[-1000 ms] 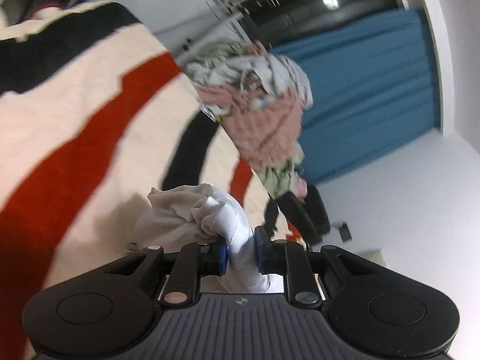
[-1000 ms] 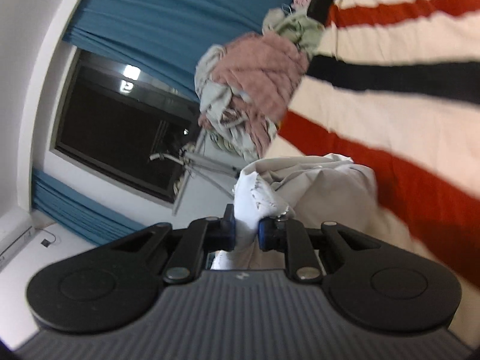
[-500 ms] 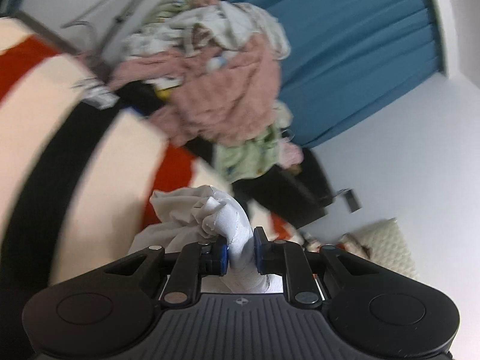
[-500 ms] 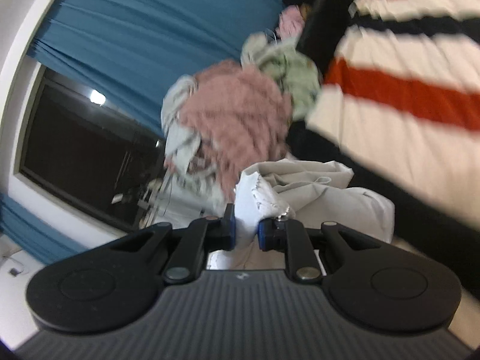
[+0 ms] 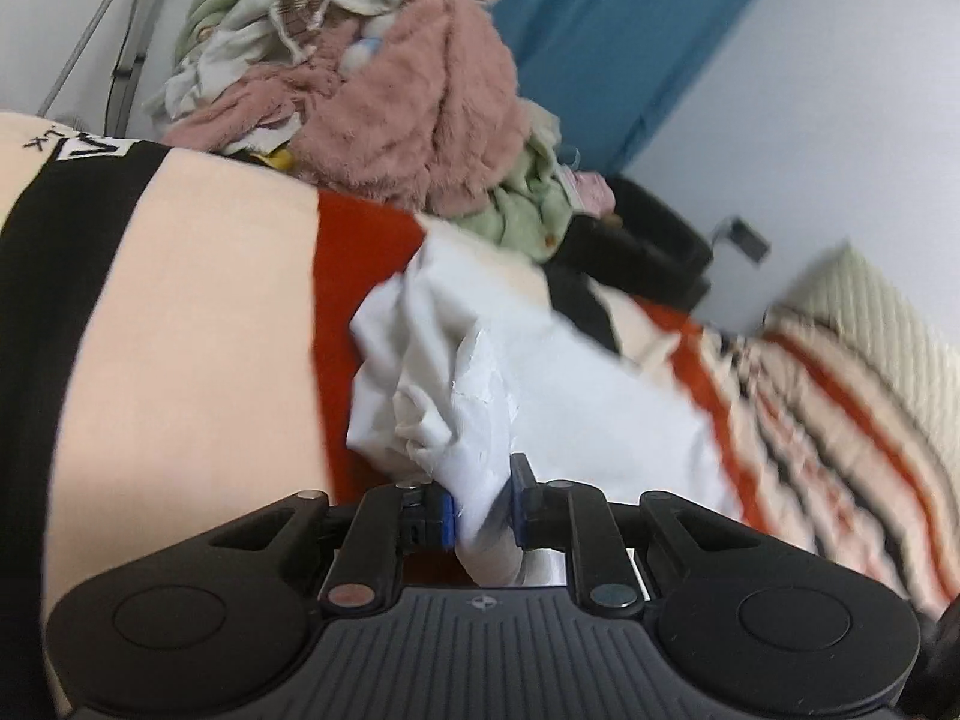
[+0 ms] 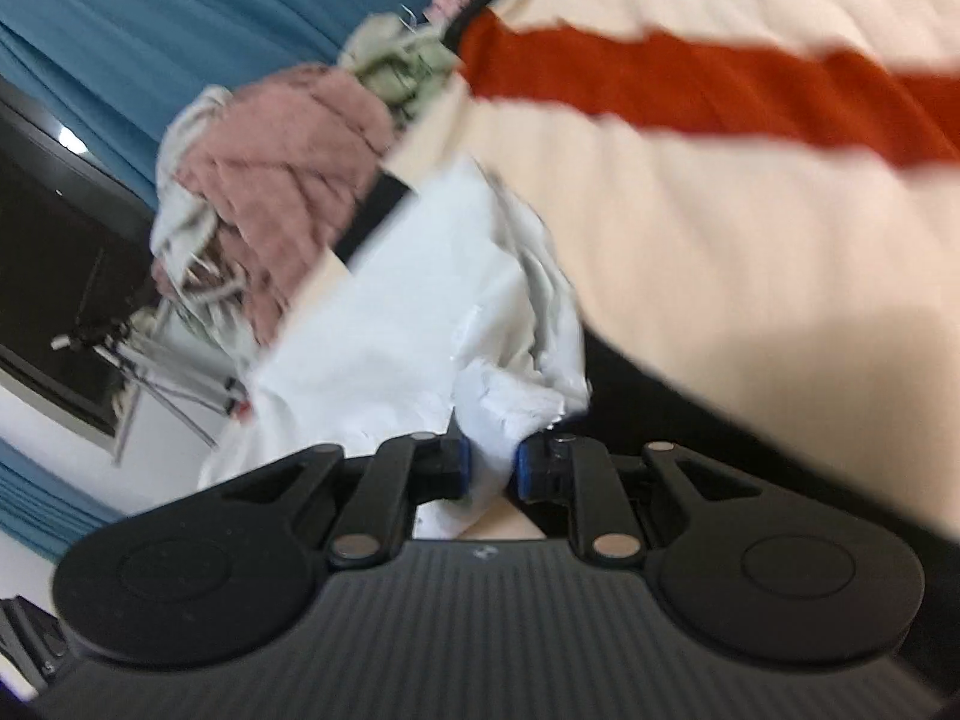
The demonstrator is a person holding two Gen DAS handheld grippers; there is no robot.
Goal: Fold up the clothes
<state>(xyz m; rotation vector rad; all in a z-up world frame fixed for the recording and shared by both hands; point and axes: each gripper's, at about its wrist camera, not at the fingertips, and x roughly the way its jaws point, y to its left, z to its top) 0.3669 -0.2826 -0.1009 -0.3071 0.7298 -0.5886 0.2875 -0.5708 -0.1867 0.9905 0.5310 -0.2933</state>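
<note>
Since the earlier frames, the white crumpled cotton garment has been lowered onto the cream bedspread striped in red and black. It is pinched by the left gripper and right gripper, both nearly closed. A heap of pink and green laundry is seen upper centre, before a blue curtain.
</note>
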